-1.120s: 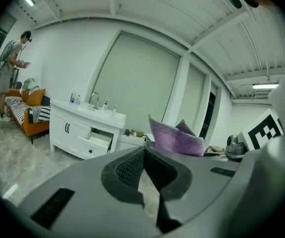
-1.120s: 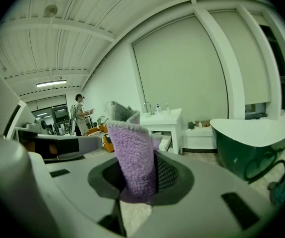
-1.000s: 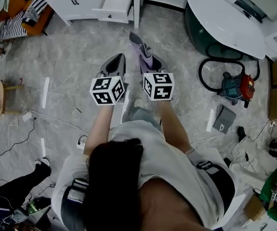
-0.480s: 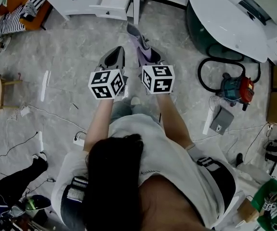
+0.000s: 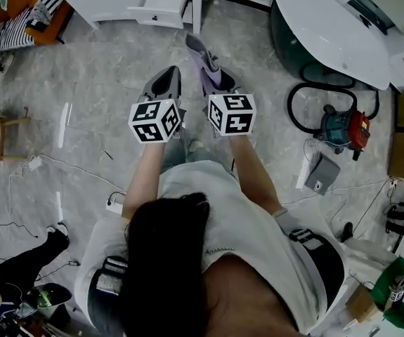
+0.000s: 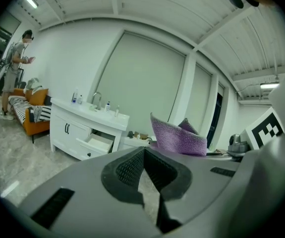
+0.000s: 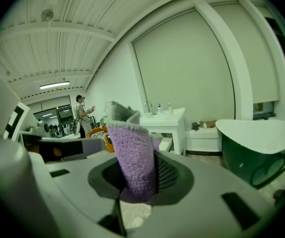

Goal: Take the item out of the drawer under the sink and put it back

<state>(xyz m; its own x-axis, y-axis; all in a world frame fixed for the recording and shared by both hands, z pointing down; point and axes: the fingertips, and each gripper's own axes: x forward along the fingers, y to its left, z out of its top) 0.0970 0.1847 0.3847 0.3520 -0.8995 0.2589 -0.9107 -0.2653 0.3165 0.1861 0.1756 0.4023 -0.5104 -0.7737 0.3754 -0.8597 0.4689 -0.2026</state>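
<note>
A folded purple towel (image 5: 203, 60) sticks out of my right gripper (image 5: 213, 84), whose jaws are shut on it. In the right gripper view the towel (image 7: 132, 155) stands upright between the pads, hiding part of the white sink cabinet (image 7: 169, 119). My left gripper (image 5: 166, 86) is held beside it at the same height, shut with nothing in it. The left gripper view shows its dark pads meeting and the towel (image 6: 178, 137) off to the right. The cabinet's drawer (image 5: 163, 1) stands pulled open at the top of the head view, well ahead of both grippers; the drawer (image 6: 98, 144) also shows under the sink.
A dark green tub with a white rim (image 5: 326, 27) stands at the right, with a red and teal vacuum cleaner (image 5: 342, 127) and its hose in front. An orange sofa (image 5: 26, 12) sits at far left. Cables (image 5: 47, 170) cross the floor; another person's leg (image 5: 19, 269) is at lower left.
The sink cabinet and its open drawer have slid a little toward the top edge of the head view. Both grippers keep their stance, and the towel stays in the right one.
</note>
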